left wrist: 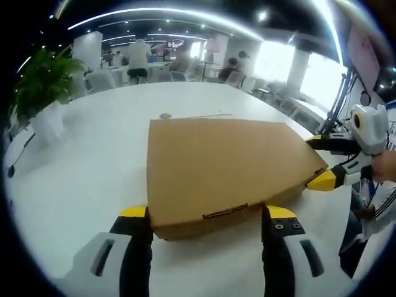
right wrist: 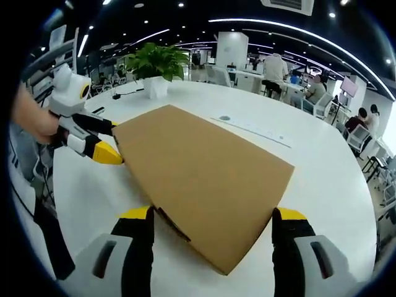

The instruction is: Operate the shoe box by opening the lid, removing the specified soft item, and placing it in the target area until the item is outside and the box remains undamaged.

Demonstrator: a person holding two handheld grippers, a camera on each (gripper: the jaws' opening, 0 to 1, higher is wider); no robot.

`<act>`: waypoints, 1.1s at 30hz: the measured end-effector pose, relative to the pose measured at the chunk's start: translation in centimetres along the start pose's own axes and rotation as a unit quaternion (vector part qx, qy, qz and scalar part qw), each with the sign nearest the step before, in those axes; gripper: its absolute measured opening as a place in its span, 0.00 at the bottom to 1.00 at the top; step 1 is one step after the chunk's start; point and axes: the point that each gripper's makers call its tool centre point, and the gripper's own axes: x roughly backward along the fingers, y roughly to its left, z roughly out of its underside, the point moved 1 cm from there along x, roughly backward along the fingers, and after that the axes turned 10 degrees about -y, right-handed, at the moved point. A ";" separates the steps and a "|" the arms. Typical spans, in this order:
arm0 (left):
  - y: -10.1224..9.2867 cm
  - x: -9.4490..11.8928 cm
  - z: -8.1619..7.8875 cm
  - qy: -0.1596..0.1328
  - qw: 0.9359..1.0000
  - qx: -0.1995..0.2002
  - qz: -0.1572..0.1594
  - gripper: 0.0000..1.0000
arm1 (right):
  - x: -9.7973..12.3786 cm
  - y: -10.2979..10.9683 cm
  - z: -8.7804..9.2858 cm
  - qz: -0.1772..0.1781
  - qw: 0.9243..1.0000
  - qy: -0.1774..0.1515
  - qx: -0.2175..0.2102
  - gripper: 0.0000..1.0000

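Your flat brown cardboard shoe box [left wrist: 229, 170] lies closed on the white round bench [left wrist: 93, 161], lid down, with a slotted tab on the edge facing your left tool [left wrist: 209, 223]. That left tool is released: its 2 yellow-tipped black jaws stand wide, 1 at each side of the box's near edge, not pressing it. Your right tool [right wrist: 213, 224] is released too, its 2 jaws spread to either side of the box's near corner. In the left gripper view, the right tool's yellow tips sit at the box's far right corner. A green potted plant [right wrist: 154, 65] stands beyond the box, well apart.
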 end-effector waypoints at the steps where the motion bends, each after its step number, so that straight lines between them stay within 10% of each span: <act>1: 0.0 0.0 0.0 0.000 1.000 0.001 -0.001 0.72 | 0.0 0.0 0.0 -0.001 1.000 0.001 0.000 0.79; 33: -0.4 2.0 1.2 -0.005 1.000 0.018 -0.018 0.72 | 0.7 1.2 0.3 -0.016 1.000 0.018 0.011 0.79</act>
